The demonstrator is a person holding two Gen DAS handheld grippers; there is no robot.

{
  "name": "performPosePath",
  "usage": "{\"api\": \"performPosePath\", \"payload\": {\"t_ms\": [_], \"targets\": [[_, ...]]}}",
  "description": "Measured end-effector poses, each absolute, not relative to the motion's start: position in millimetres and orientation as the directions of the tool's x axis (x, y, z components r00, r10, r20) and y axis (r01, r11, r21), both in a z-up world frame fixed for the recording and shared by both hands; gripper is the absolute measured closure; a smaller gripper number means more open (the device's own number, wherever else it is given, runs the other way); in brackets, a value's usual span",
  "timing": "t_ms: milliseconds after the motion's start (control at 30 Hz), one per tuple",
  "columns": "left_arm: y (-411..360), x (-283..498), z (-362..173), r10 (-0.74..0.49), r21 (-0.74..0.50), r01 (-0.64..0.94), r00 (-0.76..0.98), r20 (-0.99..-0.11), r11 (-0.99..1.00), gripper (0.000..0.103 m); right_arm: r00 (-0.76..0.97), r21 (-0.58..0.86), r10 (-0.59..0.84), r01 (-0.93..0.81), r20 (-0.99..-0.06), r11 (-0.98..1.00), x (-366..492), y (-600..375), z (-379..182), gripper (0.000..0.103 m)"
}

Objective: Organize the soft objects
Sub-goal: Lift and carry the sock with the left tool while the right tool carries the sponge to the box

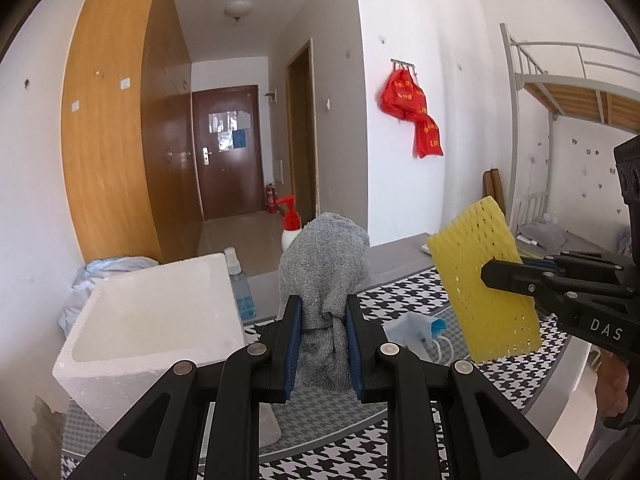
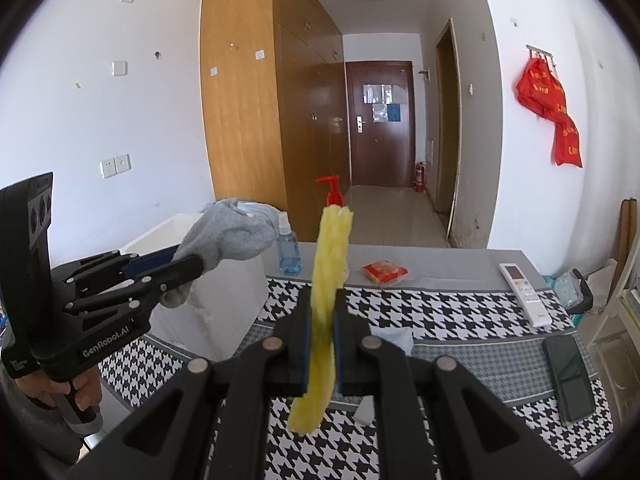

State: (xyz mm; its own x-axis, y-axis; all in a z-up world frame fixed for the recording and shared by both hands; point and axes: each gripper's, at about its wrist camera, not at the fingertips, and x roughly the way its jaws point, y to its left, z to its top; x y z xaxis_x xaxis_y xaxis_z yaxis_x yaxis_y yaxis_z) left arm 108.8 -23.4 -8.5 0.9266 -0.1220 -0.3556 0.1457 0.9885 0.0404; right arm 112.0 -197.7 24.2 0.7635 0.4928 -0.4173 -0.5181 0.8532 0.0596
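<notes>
Grey sock (image 1: pixel 324 280) clamped upright in left gripper (image 1: pixel 323 344), beside the white foam box (image 1: pixel 160 320). Yellow foam net (image 2: pixel 326 300) pinched in right gripper (image 2: pixel 322 344), both above the houndstooth tablecloth (image 2: pixel 440 312).

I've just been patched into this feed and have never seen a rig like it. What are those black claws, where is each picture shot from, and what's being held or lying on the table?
The black claws are two-finger grippers that a person holds, one in each hand; there is no robot arm. Each picture comes from a camera on one gripper, looking along its fingers.

Left view: the left gripper is shut on a grey cloth. Right view: the right gripper is shut on a yellow foam net, seen edge-on.

On the houndstooth tablecloth stand a white foam box, a blue spray bottle and a red-topped spray bottle. A face mask, a red packet, a white remote and a dark phone lie there too.
</notes>
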Motion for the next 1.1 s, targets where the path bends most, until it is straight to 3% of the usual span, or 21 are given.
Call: {"api": "performPosePath", "payload": {"t_ms": [1100], "targets": [[-3.2, 94.9, 17.5, -0.039, 0.045, 0.053, 0.961, -0.273, 0.998, 0.081, 0.747, 0.037, 0.55, -0.58, -0.373, 0.814, 114.3, -175.2, 37.1, 0.091]]}}
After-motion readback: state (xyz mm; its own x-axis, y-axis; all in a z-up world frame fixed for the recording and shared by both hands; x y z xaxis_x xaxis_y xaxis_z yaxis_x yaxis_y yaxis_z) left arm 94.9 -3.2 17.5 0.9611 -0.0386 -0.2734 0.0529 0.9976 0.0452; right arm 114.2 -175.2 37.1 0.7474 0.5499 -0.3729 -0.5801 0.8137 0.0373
